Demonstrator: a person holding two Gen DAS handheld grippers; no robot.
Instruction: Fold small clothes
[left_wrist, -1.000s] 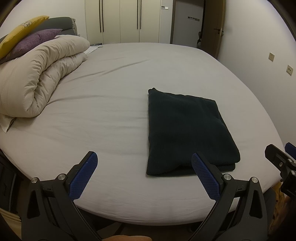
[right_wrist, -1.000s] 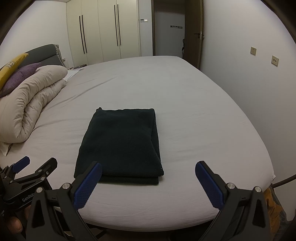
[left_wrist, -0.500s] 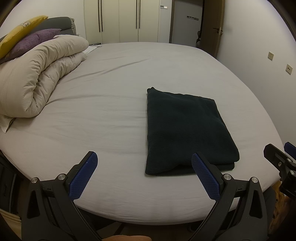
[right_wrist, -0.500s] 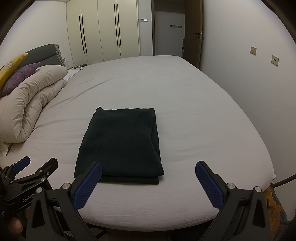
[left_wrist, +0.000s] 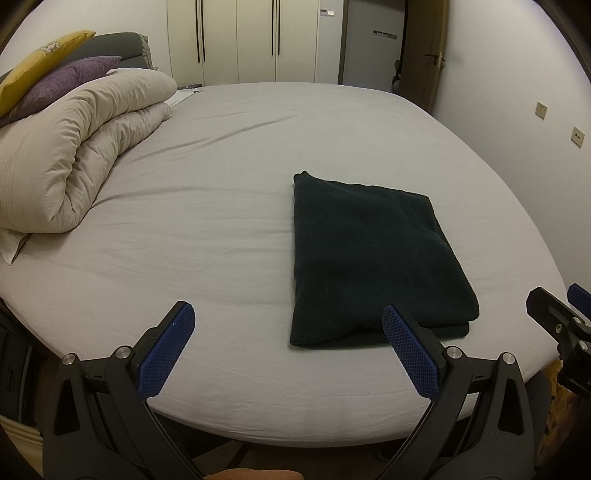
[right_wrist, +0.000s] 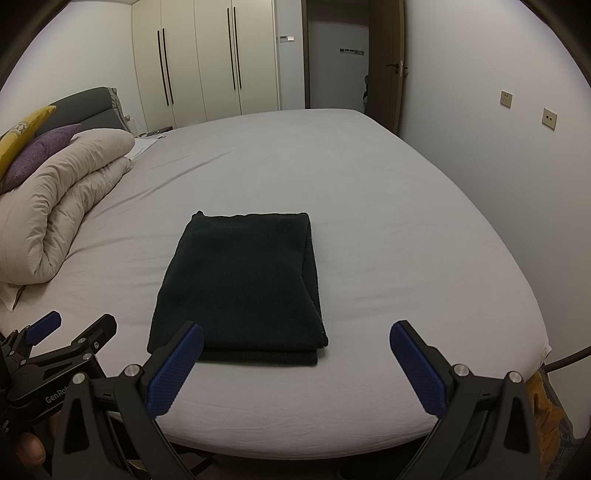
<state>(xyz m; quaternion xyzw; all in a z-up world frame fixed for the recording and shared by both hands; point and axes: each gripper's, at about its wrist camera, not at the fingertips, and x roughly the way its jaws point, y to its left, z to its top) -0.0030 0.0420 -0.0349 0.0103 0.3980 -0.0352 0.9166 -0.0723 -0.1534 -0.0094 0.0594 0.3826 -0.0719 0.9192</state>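
Note:
A dark green garment (left_wrist: 373, 258) lies folded into a neat rectangle on the grey bed sheet (left_wrist: 207, 206), near the bed's front edge. It also shows in the right wrist view (right_wrist: 240, 280). My left gripper (left_wrist: 288, 321) is open and empty, held just short of the bed's front edge, with its right finger in front of the garment's near edge. My right gripper (right_wrist: 295, 336) is open and empty, also just short of the front edge, with its left finger in front of the garment's near left corner. Neither gripper touches the garment.
A rolled beige duvet (left_wrist: 74, 155) with purple and yellow pillows (left_wrist: 55, 81) lies at the bed's left side. White wardrobes (right_wrist: 207, 62) and a doorway stand behind the bed. A wall runs along the right side.
Both views have shifted only slightly. The garment lies as before and both grippers stay open.

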